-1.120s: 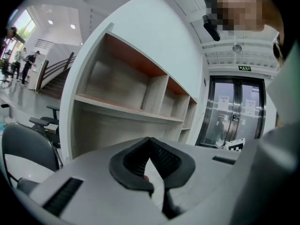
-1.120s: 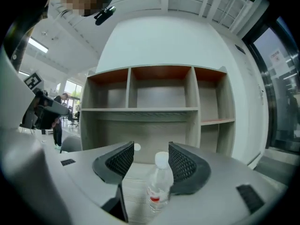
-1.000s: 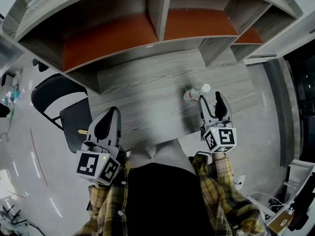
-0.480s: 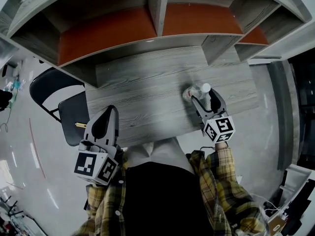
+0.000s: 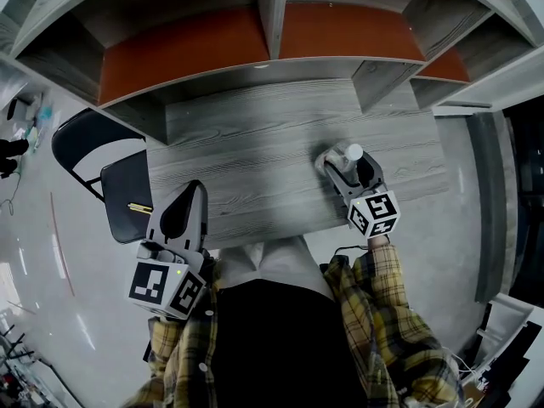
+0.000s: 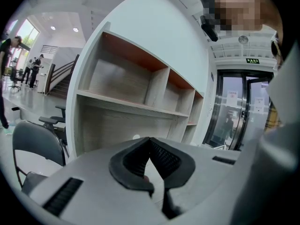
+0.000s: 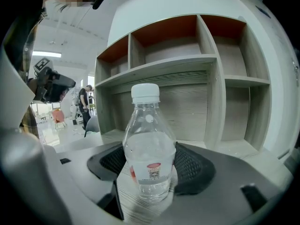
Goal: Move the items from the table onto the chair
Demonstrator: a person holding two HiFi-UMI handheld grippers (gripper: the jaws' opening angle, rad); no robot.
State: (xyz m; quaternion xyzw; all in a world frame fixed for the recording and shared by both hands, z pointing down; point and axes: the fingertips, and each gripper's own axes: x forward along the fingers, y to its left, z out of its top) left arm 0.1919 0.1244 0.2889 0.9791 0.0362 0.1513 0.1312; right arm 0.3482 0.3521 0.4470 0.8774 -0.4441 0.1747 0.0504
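Note:
A clear water bottle with a white cap stands upright on the right part of the grey wooden table. My right gripper is at table height with the bottle between its jaws. Those jaws have just been opening and stand wide, and the pads do not seem to press the bottle. My left gripper hovers over the table's front left corner. Its pads meet at the tip and it is shut on nothing I can see. A black chair stands left of the table with a small yellow stick-like thing on its seat.
A wooden shelf unit with orange back panels rises along the table's far edge. Its compartments look bare in both gripper views. The chair's backrest shows at the left of the left gripper view. People stand far off in the hall.
My right gripper has dropped and moved in on the bottle, so the bottle now stands between its jaws. The left gripper has hardly moved.

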